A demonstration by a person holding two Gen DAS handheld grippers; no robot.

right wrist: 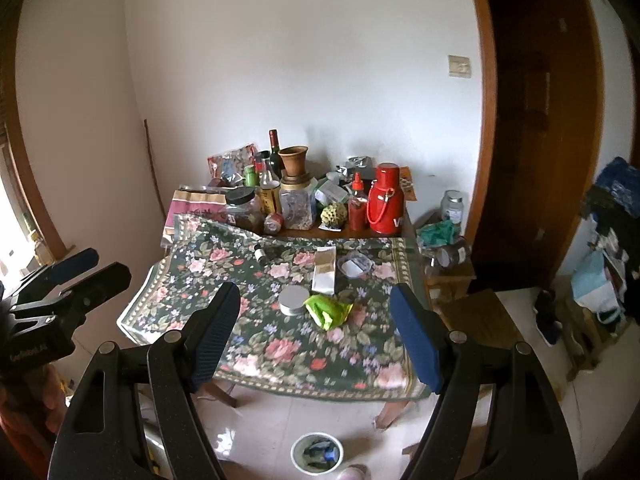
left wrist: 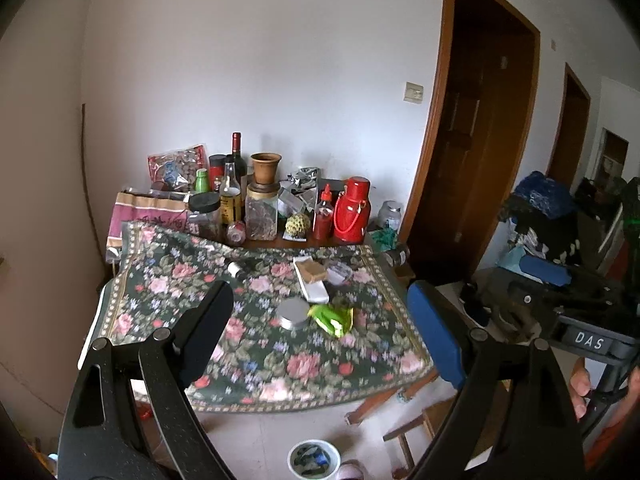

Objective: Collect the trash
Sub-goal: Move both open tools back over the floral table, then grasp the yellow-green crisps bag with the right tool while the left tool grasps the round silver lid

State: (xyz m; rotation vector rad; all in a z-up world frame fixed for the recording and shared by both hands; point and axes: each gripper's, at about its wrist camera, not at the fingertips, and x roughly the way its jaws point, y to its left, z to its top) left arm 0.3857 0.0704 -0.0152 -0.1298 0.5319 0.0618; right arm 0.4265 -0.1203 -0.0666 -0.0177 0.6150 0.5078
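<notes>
A crumpled green wrapper lies on the floral tablecloth, beside a round grey tin. A white-and-brown packet, a clear plastic lid and a small dark bottle lie further back. A white bin holding scraps stands on the floor in front of the table. My left gripper and right gripper are both open and empty, held above the table's near edge.
Bottles, jars, a red thermos and bags crowd the table's back by the wall. A wooden stool stands to the right of the table. Dark doorways and piled belongings are further right.
</notes>
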